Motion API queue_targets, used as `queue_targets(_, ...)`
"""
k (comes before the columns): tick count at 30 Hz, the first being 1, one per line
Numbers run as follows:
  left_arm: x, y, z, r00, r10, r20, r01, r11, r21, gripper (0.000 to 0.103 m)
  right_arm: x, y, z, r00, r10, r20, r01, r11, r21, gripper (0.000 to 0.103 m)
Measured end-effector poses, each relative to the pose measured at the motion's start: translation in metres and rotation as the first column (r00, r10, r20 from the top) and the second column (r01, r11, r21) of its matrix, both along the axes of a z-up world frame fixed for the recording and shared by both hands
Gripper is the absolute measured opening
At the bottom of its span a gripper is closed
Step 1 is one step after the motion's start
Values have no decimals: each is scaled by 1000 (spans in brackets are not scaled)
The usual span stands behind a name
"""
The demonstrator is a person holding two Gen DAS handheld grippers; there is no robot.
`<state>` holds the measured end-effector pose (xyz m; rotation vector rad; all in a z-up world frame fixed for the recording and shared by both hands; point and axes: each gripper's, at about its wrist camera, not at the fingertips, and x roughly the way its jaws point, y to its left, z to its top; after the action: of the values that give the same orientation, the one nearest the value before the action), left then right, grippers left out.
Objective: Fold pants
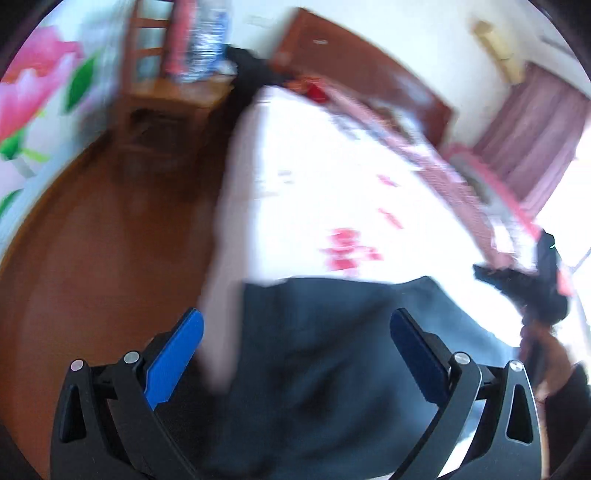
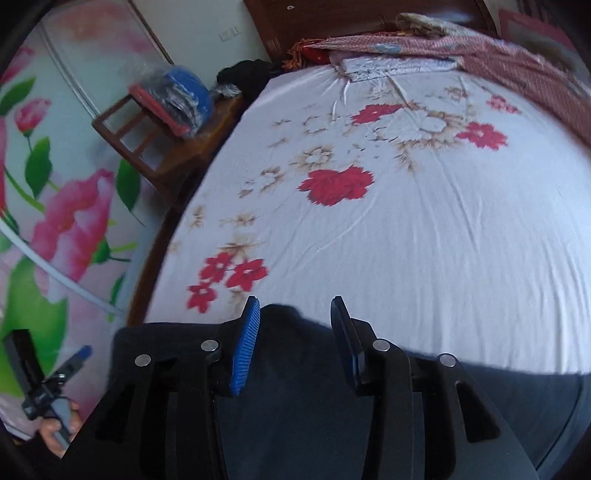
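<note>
Dark pants point(image 1: 332, 350) lie at the near edge of a bed with a white flowered sheet point(image 1: 332, 184). The left wrist view is blurred. My left gripper point(image 1: 295, 325) is wide open above the pants, holding nothing. In the right wrist view the pants point(image 2: 295, 406) lie under my right gripper point(image 2: 295, 314), whose jaws stand partly open over a raised bump of dark cloth without closing on it. The right gripper also shows at the right edge of the left wrist view point(image 1: 517, 284). The left gripper shows at the lower left of the right wrist view point(image 2: 79, 352).
The bed sheet point(image 2: 424, 240) spreads ahead. A red blanket point(image 2: 517, 62) and folded bedding lie at the headboard point(image 2: 351, 18). A wooden chair point(image 2: 147, 129) with bagged items stands left of the bed, beside the flowered wall point(image 2: 55, 221). Brown floor point(image 1: 110, 240) lies left.
</note>
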<state>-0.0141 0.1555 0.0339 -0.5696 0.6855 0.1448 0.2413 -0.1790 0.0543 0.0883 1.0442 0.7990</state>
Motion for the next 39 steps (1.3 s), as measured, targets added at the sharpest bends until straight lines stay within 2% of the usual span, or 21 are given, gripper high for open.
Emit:
queue_targets(5,73,-50,0,958,-285,21,285,959,-4,101,-45,-5,-35,992,-30,-126,32,999,15,40)
queue_targets(7,91,-50,-17,955,-295,-22,293,953,-75,101,-59,-9,-45,984,-21,-178,32,998,61,40)
queue_targets(10,102,-23,-43,974,-222,-54,209,962,-173,100,-69,-18,-70,966,-54,-251,73,995,65,40)
queue_targets(11,105,-15,-52,975,-208,-83,193,969,-157,99,-70,-22,-81,958,-88,-271,101,994,34,40)
queue_targets(13,116,-16,-71,961,-196,-196,201,980,3,63,-69,-34,-92,945,-104,-312,146,983,115,40)
queue_targets(15,119,-24,-74,953,-213,-214,237,967,92,61,-69,-37,-93,933,-120,-338,175,975,135,40)
queue_targets(17,117,-14,-69,957,-182,-224,206,974,90,56,-71,-30,-90,944,-109,-311,149,983,107,40)
queue_targets(19,109,1,-63,971,-153,-187,157,988,9,50,-72,-29,-85,946,-118,-301,153,983,98,40)
queue_targets(20,103,4,-58,974,-154,-169,153,988,-21,52,-76,-32,-82,947,-135,-290,170,980,99,46)
queue_targets(21,94,7,-49,973,-158,-168,155,987,-33,64,-80,-36,-76,952,-160,-261,193,975,107,48)
queue_targets(22,85,4,-40,976,-144,-164,143,990,-15,83,-86,-39,-70,960,-161,-230,196,971,139,48)
queue_targets(24,67,-13,-16,983,-149,-111,156,986,54,100,-99,-45,-66,968,-121,-218,169,961,219,49)
queue_targets(25,59,-27,-5,983,-165,-79,173,980,102,101,-103,-48,-70,966,-116,-232,169,960,223,56)
queue_targets(26,54,-41,1,979,-195,-66,202,971,125,101,-104,-50,-79,958,-124,-257,177,966,191,74)
queue_targets(28,52,-72,-3,955,-283,-90,295,940,172,101,-104,-61,-93,954,-101,-281,167,961,222,77)
queue_targets(31,56,-100,-26,929,-280,-240,342,899,275,100,-109,-101,-65,963,-181,-201,237,922,305,76)
queue_targets(32,51,-101,-27,934,-250,-254,319,903,288,100,-110,-125,-55,956,-226,-189,281,892,355,76)
queue_targets(34,36,-101,-17,953,-230,-197,273,934,230,101,-114,-192,-39,912,-378,-162,411,822,395,76)
queue_targets(35,28,-103,-10,958,-233,-170,263,947,182,101,-117,-231,-36,871,-465,-157,487,778,397,76)
queue_targets(37,11,-117,1,958,-261,-116,275,952,135,101,-125,-312,-42,726,-661,-190,680,648,344,77)
queue_targets(39,8,-142,4,937,-326,-123,343,925,163,101,-134,-388,-55,559,-797,-230,818,484,311,77)
